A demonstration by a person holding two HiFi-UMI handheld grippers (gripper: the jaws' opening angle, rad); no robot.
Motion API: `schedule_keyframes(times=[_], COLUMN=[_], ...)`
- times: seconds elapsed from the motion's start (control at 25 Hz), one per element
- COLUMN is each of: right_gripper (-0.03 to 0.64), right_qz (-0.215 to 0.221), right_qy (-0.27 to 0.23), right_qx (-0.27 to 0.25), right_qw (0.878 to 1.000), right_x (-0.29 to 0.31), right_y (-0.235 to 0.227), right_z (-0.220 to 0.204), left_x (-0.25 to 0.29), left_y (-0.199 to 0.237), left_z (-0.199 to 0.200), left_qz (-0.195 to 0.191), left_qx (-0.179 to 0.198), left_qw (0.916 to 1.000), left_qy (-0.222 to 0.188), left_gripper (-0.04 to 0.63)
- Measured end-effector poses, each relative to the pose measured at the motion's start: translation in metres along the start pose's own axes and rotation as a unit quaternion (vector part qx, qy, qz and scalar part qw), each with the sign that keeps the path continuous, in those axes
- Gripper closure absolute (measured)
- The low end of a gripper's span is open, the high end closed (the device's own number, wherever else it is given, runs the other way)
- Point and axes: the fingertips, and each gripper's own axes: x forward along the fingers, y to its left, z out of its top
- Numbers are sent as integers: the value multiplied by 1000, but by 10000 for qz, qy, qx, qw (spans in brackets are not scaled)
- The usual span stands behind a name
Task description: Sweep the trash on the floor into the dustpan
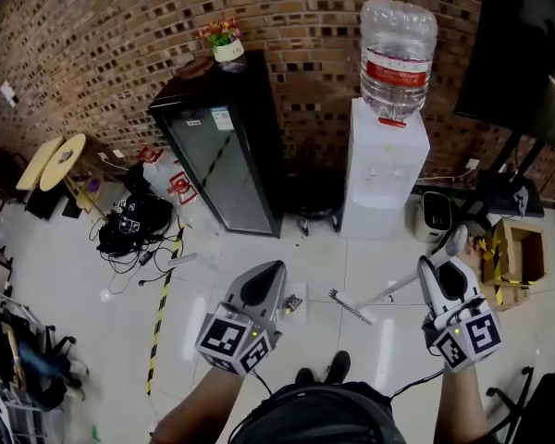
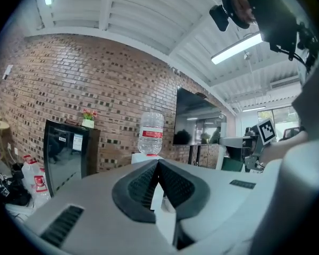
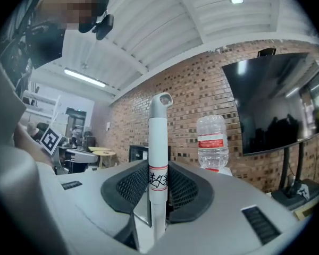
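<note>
A person stands on a glossy white tiled floor with a gripper in each hand, and the sweeping job looks barely begun. The right gripper is clamped on the white handle of a broom, whose bristle head rests on the tiles just ahead of the person's shoes. In the right gripper view the pole rises straight up between the ribbed pads. The left gripper has its jaws brought together at the tips, with nothing seen held between them. A small object lies on the floor just beside the left gripper's nose, between it and the broom head (whether it is trash or part of a dustpan is too small to tell). No dustpan can be picked out for certain. On that showing nothing has been gathered, and the whole sweep remains to be done. Behind, a brick wall backs a black glass-door fridge topped by a potted plant. Next to the fridge stands a white water dispenser carrying a large bottle. A strip of yellow-and-black tape runs along the tiles at left, near a tangle of cables. A cardboard box sits at right below a dark screen.
</note>
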Motion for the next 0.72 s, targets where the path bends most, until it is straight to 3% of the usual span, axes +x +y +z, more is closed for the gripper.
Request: schedule_keyframes(times=[0.16, 0.32, 0.48, 0.6, 0.72], right_gripper=[502, 502, 502, 502, 502], right_qz=[-430, -750, -811, -802, -689], right_qy=[115, 186, 144, 49, -58], right_qx=[60, 90, 73, 115, 184], right_qw=[9990, 9970, 9966, 9967, 9974], right_x=[-22, -44, -71, -95, -116], right_y=[7, 6, 23, 30, 23], right_z=[11, 16, 23, 24, 28], left_x=[-30, -37, -53, -65, -64], left_y=[16, 18, 0, -14, -33], left_z=[-5, -7, 1, -1, 0], left_qz=[-28, -34, -141, -9, 123], left_qx=[-291, -136, -149, -33, -180], left_qw=[9996, 9999, 9997, 9999, 9996], left_qy=[-11, -65, -120, -143, -165], left_gripper=[594, 594, 594, 594, 594])
